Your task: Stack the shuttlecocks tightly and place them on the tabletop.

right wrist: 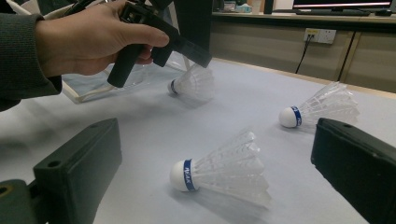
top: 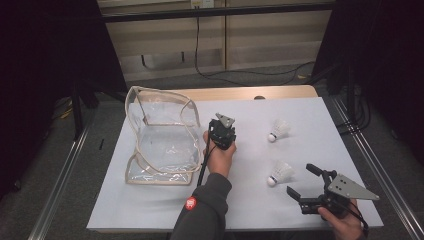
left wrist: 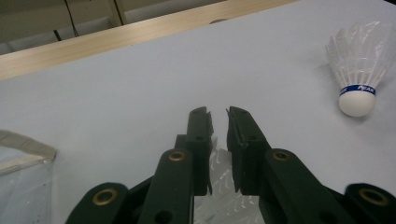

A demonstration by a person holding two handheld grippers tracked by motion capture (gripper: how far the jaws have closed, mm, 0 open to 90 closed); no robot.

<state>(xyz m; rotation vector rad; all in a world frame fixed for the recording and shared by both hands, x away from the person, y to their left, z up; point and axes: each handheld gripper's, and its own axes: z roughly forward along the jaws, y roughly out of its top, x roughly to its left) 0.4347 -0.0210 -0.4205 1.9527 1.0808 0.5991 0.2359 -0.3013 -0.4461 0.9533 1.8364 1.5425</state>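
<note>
**Three shuttlecocks, one clear bag**

Three shuttlecocks are showing on the white table. The first shuttlecock is sitting between the jaws of the left gripper; in the left gripper view its white feathers are lying in the narrow gap between the two black jaws, so this gripper is closing on it. In the right gripper view the cork of this shuttlecock is pointing toward the bag.

The second shuttlecock is lying on the table to the right of the left gripper, near but apart from it. The third shuttlecock is lying just in front of the right gripper, whose jaws are standing wide apart and are holding nothing. Its cork is pointing left in the right gripper view.

One transparent bag with beige edges is standing just to the left of the left gripper, with its mouth open. It is looking empty inside.
</note>
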